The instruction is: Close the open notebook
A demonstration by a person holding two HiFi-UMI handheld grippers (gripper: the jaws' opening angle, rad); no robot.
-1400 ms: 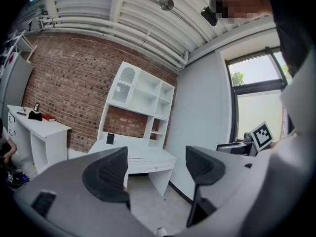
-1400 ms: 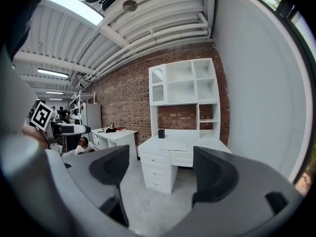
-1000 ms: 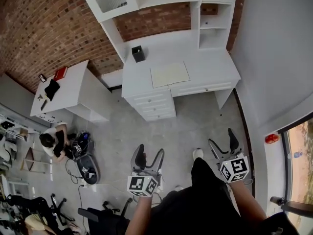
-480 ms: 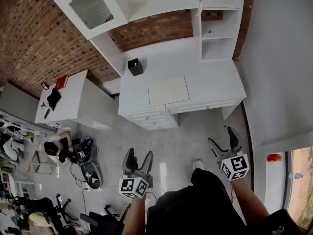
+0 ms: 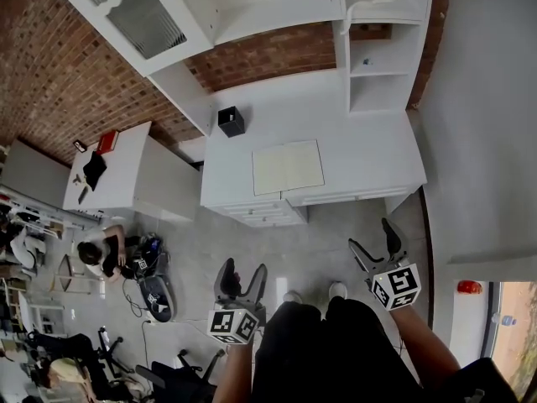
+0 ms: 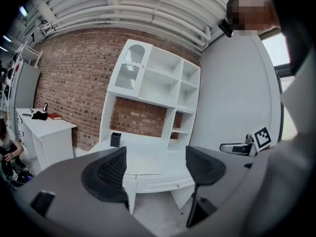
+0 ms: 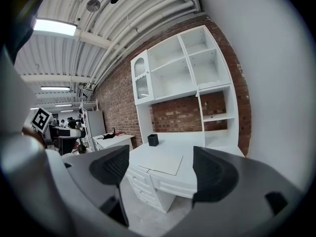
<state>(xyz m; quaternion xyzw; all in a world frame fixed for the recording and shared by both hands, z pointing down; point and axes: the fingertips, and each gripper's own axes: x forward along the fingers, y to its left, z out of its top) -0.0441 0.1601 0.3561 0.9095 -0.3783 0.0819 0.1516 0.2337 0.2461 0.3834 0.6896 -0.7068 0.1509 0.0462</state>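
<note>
Notebook (image 5: pixel 288 167): open on desk (image 5: pixel 369 154), 12 o'clock from me, well apart, spanning 9-to-3.
Left gripper (image 5: pixel 242 274), right gripper (image 5: pixel 373 242): my jaws released, empty.

The open notebook (image 5: pixel 288 167) at the table's front edge shows pale, matt paper pages. The table (image 5: pixel 369 154) looks smooth and white-painted. The black box (image 5: pixel 231 122) near its back left corner is matt. The brick wall (image 5: pixel 75 65) is rough. The left hand-held gripper (image 6: pixel 154 171) and the right hand-held gripper (image 7: pixel 160 169) carry matt black ribbed pads (image 6: pixel 109 169).
</note>
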